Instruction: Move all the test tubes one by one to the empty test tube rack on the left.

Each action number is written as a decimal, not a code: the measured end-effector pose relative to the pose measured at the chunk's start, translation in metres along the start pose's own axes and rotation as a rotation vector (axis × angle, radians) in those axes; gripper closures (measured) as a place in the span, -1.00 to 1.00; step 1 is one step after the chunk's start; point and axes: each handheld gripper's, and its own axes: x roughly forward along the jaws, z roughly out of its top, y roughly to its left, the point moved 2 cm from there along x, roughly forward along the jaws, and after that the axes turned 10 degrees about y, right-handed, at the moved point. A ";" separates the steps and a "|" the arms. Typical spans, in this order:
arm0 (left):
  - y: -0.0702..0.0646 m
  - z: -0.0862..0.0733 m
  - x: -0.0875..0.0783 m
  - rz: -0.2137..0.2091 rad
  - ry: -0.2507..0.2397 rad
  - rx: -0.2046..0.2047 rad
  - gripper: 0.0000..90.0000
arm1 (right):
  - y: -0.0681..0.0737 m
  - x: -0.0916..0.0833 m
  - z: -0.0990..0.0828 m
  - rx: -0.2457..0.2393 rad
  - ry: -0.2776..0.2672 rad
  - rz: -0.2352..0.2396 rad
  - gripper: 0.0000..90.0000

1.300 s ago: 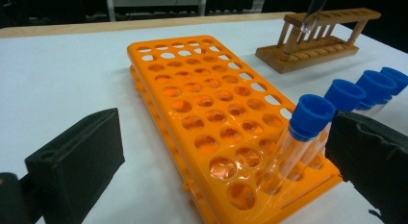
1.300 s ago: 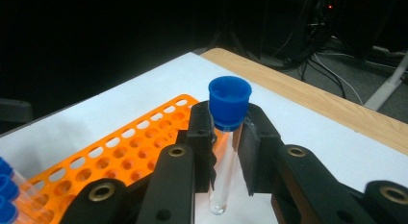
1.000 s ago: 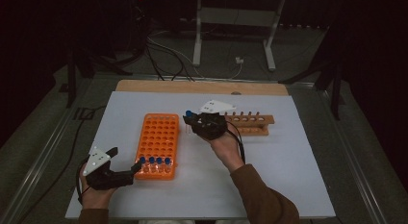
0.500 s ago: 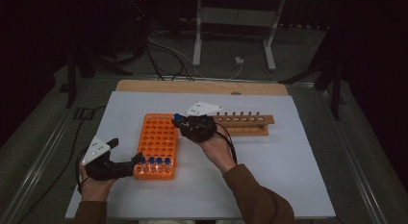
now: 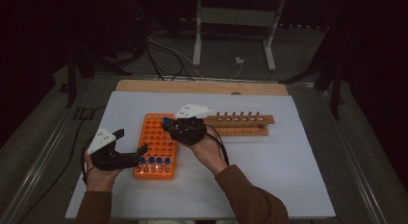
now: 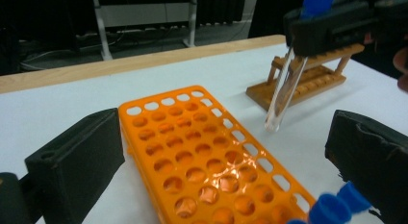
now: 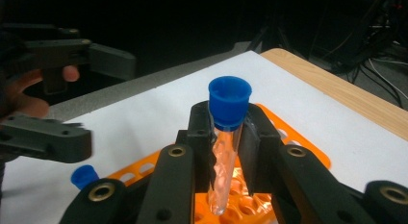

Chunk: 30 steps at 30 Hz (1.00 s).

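Right gripper pinching blue-capped test tube above orange rack; left gripper spread wide at rack's near-left edge.

Orange rack, wooden rack on white table

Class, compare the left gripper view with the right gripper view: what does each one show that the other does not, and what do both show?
The left gripper view alone shows the wooden rack and the tube's round bottom hanging above the white table.

The right gripper view alone shows the right hand-held gripper from behind, its jaws clamped on the tube just below the blue cap, and the left hand-held gripper with jaws apart.

Both show the orange rack and the capped clear tube.
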 end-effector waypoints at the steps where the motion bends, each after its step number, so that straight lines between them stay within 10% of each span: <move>1: 0.000 0.001 0.001 -0.005 0.003 -0.003 -0.99 | 0.002 0.001 0.001 -0.004 0.000 0.004 0.71; 12: -0.013 0.009 0.008 -0.039 0.023 0.050 -0.81 | 0.025 0.013 0.017 -0.027 -0.009 0.058 0.71; 21: -0.014 0.010 0.008 -0.087 0.006 0.085 0.35 | 0.040 0.018 0.022 -0.042 -0.012 0.100 0.71; 30: -0.017 0.011 0.007 -0.084 -0.007 0.113 0.70 | 0.041 0.019 0.021 -0.037 -0.007 0.119 0.71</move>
